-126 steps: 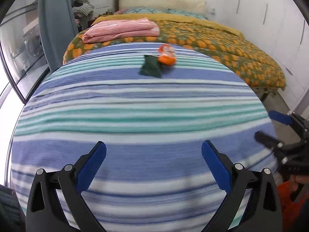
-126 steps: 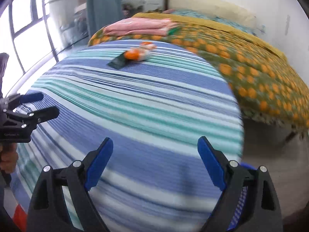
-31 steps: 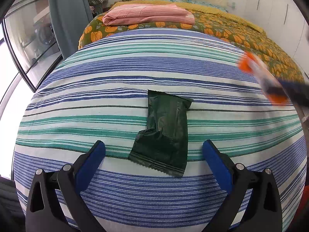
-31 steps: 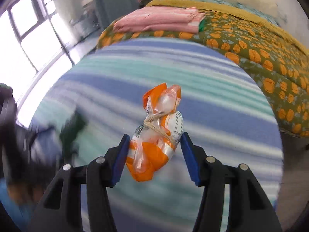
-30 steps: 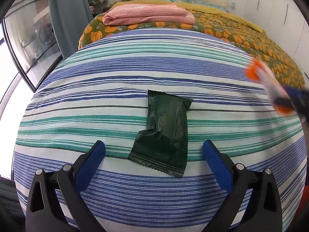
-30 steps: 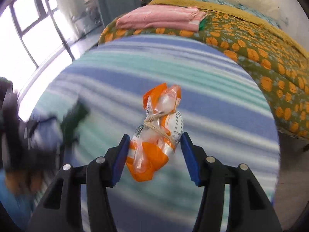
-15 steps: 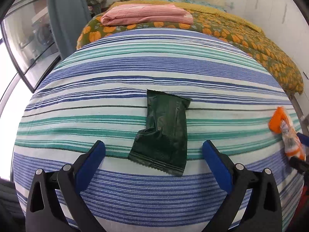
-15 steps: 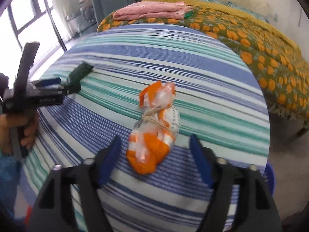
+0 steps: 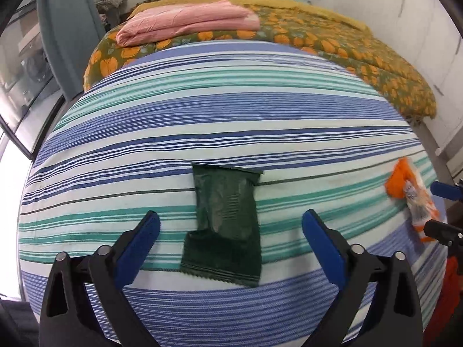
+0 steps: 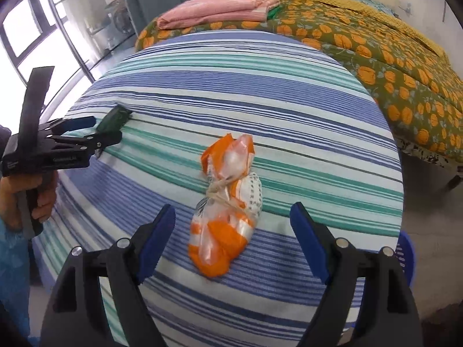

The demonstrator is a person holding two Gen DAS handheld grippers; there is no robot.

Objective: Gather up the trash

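On the striped cloth (image 9: 231, 110), green wrapper (image 9: 225, 228) and orange packet (image 10: 225, 217) both lay loose; left gripper (image 9: 230, 238) closing slightly, right gripper (image 10: 233, 231) just spread, neither pinching anything. Nothing collected yet.

Daylight is pouring in from the window (image 10: 26, 29) at the upper left, blowing out to white there. Fisheye is bending everything toward the edges, corners are going black, shadows are staying soft, focus mostly sharp.
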